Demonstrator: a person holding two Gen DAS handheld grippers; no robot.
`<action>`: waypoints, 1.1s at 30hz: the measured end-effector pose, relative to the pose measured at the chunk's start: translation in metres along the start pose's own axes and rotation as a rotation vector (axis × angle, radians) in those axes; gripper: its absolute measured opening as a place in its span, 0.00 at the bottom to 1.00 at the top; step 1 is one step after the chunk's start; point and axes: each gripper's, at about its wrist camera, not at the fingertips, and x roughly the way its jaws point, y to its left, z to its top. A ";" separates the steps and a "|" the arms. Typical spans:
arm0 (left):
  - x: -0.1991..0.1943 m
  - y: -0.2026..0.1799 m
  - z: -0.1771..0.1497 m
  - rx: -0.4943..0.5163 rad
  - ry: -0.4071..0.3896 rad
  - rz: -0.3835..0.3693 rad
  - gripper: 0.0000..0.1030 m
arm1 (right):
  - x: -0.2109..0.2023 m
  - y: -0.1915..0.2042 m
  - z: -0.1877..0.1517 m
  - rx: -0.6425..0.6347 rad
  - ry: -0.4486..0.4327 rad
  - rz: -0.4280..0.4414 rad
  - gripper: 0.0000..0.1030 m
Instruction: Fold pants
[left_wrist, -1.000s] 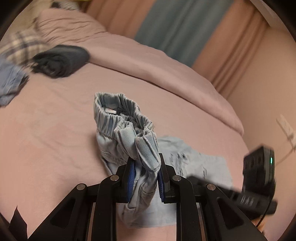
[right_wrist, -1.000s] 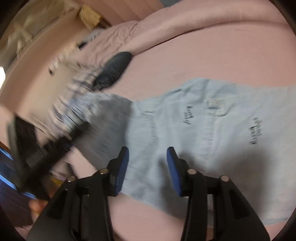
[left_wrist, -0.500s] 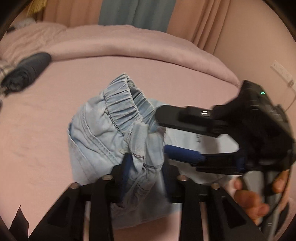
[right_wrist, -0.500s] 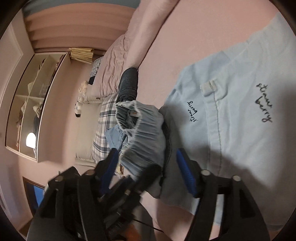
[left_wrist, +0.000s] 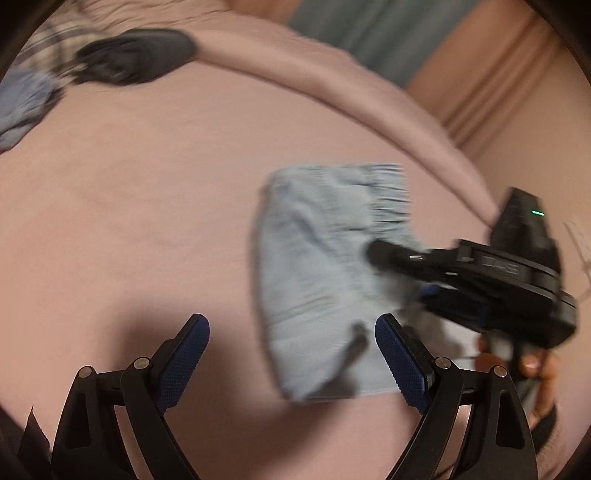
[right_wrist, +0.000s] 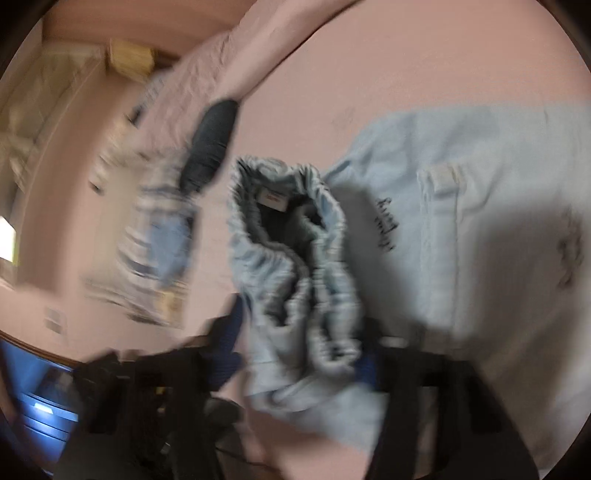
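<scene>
Left tongs: jaws just sprung wide apart, nothing between them, hovering over the bed.
Right tongs: jaws just closed, clamped on the bunched elastic waistband.
Pants: pale blue cotton pants, lying on the pink bed toward its right edge, waistband end lifted.
Risk: gathered waistband may slip or twist in a single grip, skewing the fold; cause, one-sided hold on thick, bunched fabric.
Clear room: bare sheet leftward; dark rolled garment lies well apart, near the far edge.
</scene>
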 end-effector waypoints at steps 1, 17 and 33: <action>0.000 0.004 0.000 -0.013 0.003 0.018 0.88 | 0.001 0.004 0.000 -0.023 -0.006 -0.026 0.30; -0.022 -0.020 -0.011 0.059 -0.023 -0.010 0.88 | -0.122 0.014 -0.011 -0.119 -0.306 -0.003 0.26; 0.009 -0.064 0.012 0.167 0.016 -0.074 0.88 | -0.157 -0.063 -0.026 0.055 -0.368 -0.078 0.26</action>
